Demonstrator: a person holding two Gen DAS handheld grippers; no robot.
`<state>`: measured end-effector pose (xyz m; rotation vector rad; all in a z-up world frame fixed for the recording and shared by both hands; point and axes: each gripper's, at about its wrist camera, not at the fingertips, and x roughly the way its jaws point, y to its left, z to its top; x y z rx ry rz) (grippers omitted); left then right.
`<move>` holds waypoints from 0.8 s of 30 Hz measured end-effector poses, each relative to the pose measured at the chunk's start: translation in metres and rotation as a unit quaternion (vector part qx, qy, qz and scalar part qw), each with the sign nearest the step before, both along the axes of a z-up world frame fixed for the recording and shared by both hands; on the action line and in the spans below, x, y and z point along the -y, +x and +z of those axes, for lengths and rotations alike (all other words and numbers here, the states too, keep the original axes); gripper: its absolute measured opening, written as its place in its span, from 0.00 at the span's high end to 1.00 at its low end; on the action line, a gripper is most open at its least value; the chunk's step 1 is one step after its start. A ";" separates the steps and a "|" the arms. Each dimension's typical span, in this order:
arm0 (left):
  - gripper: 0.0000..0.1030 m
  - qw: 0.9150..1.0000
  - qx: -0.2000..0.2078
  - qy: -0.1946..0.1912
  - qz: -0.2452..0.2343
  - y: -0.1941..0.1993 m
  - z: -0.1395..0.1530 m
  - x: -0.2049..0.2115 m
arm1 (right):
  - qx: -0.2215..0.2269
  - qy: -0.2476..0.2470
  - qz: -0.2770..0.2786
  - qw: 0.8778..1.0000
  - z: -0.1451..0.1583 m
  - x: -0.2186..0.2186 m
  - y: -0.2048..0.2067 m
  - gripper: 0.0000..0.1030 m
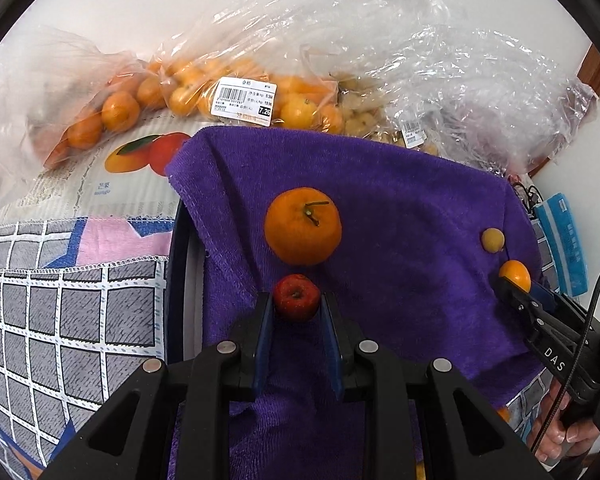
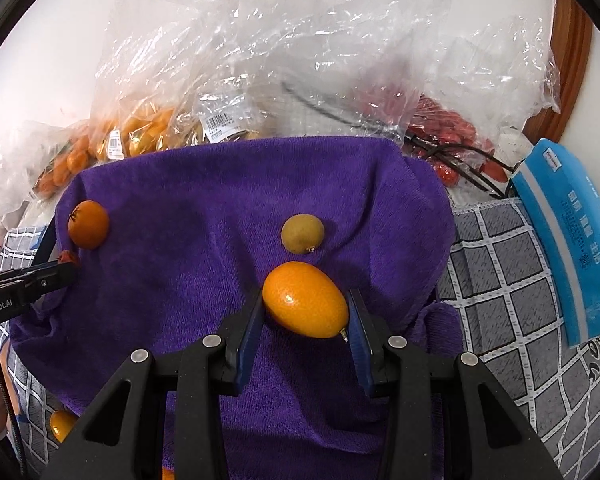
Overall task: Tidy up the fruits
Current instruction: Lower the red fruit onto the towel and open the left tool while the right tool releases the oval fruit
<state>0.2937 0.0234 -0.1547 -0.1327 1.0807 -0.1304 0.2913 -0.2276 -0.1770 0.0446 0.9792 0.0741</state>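
Left wrist view puts my left gripper (image 1: 296,304) low over the purple towel (image 1: 400,208), its two blue-padded fingers closed against either side of a small red fruit (image 1: 297,297) that sits on the cloth. Just beyond those fingertips lies a stemmed mandarin (image 1: 303,226), close to the red fruit, though I cannot tell whether they touch. Far to the right of my left fingers I see my right gripper (image 1: 514,280) reaching in, an orange kumquat (image 1: 515,275) at its tip, with a small yellow-green fruit (image 1: 493,240) just past it. From the right wrist camera, my right gripper (image 2: 305,310) holds that kumquat (image 2: 305,300) between its pads, the left pad touching the skin and the right one at its stem end. The yellow-green fruit (image 2: 303,234) rests on the towel (image 2: 180,280) just ahead. Bags of oranges (image 1: 236,92) and crumpled clear plastic (image 2: 320,60) are heaped beyond the towel's far edge.
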 end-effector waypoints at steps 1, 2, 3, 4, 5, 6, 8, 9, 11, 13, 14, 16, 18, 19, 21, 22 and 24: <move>0.78 1.000 0.000 0.000 0.000 0.001 -0.001 0.001 | 0.000 0.000 0.000 1.000 0.000 0.000 0.000 0.61; 0.78 1.000 0.000 0.002 -0.001 0.001 -0.001 0.002 | -0.001 0.001 0.000 1.000 -0.001 0.000 0.000 0.61; 0.78 1.000 0.000 0.003 -0.003 0.002 -0.001 0.003 | -0.002 0.001 0.000 1.000 -0.001 0.001 0.000 0.61; 0.78 1.000 0.001 0.005 -0.003 0.002 -0.001 0.004 | -0.003 0.001 -0.001 1.000 -0.002 0.001 0.000 0.61; 0.78 1.000 0.001 0.005 -0.004 0.002 -0.001 0.005 | -0.003 0.002 -0.002 1.000 -0.002 0.001 0.000 0.61; 0.78 1.000 0.001 0.005 -0.005 0.003 -0.002 0.006 | -0.003 0.002 -0.002 1.000 -0.002 0.001 0.000 0.61; 0.78 1.000 -0.003 0.004 -0.006 0.004 -0.004 0.007 | -0.003 0.002 -0.002 1.000 -0.002 0.001 0.000 0.61; 0.78 1.000 -0.004 0.004 -0.006 0.005 -0.005 0.008 | -0.004 0.002 -0.002 1.000 -0.002 0.001 0.000 0.61; 0.78 1.000 -0.004 0.005 -0.007 0.006 -0.006 0.009 | -0.004 0.001 -0.001 1.000 -0.003 0.001 0.000 0.61; 0.78 1.000 -0.005 0.005 -0.008 0.006 -0.006 0.009 | -0.004 0.001 -0.001 1.000 -0.002 0.001 0.000 0.60; 0.78 1.000 -0.006 0.003 -0.008 0.007 -0.006 0.009 | -0.004 0.001 -0.001 1.000 -0.002 0.001 0.000 0.59; 0.78 1.000 -0.007 0.001 -0.007 0.007 -0.006 0.008 | -0.006 0.002 -0.003 1.000 -0.001 0.001 0.000 0.52; 0.77 1.000 -0.010 -0.001 -0.007 0.007 -0.005 0.008 | -0.004 0.001 -0.003 1.000 0.002 0.000 -0.002 0.44; 0.75 1.000 -0.012 -0.002 -0.008 0.007 -0.004 0.006 | -0.002 -0.001 -0.002 1.000 0.004 -0.001 -0.004 0.43; 0.65 1.000 -0.015 -0.005 -0.014 0.004 -0.001 0.007 | 0.000 -0.005 -0.004 1.000 0.010 -0.003 -0.007 0.36; 0.62 1.000 -0.013 -0.004 -0.016 0.002 0.002 0.007 | 0.002 -0.007 -0.005 1.000 0.013 -0.004 -0.009 0.35; 0.55 1.000 0.002 0.005 -0.016 -0.005 0.010 0.009 | 0.010 -0.012 -0.005 1.000 0.020 -0.007 -0.016 0.34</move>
